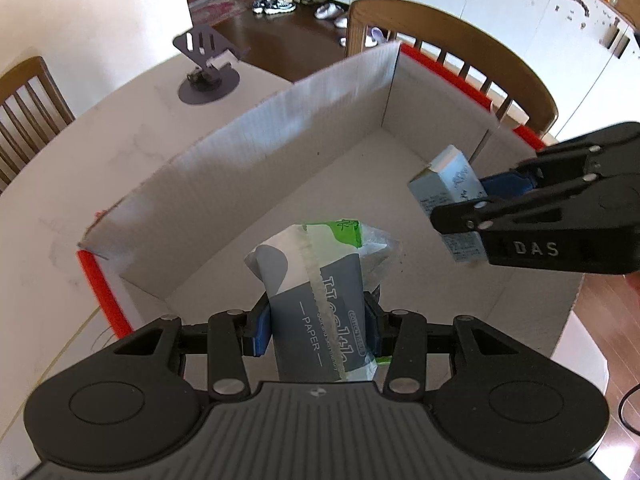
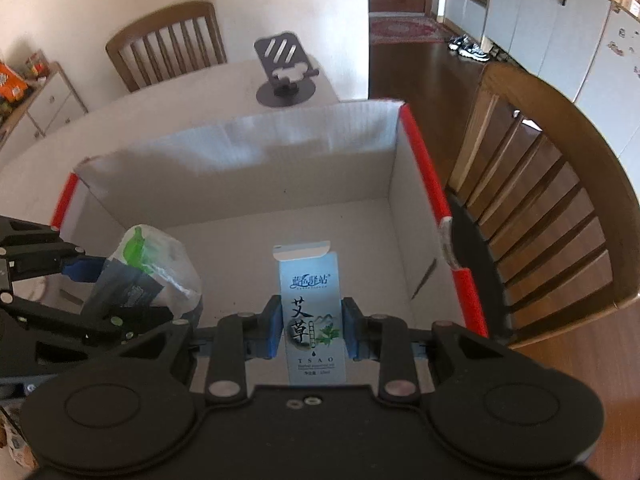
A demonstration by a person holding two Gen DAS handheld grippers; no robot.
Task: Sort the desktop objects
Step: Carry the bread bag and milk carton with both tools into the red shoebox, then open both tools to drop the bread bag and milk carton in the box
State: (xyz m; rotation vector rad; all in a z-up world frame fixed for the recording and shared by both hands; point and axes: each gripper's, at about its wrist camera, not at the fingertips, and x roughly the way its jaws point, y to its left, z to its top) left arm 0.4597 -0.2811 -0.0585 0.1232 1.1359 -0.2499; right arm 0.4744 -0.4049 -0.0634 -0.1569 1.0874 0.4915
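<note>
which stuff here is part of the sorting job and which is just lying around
Part of the job:
- tissue pack, clamped in the left gripper
- small carton, clamped in the right gripper
- cardboard box below both

Just lying about:
- phone stand
- wooden chairs
- shoes

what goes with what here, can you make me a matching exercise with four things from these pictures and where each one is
Things:
1. tissue pack
2. small carton
3. phone stand
4. cardboard box

Places:
A. on the table behind the box
B. clamped in the right tool
C. open on the table, under both tools
D. clamped in the left tool

Pairs: 1-D, 2-B, 3-A, 4-C
</note>
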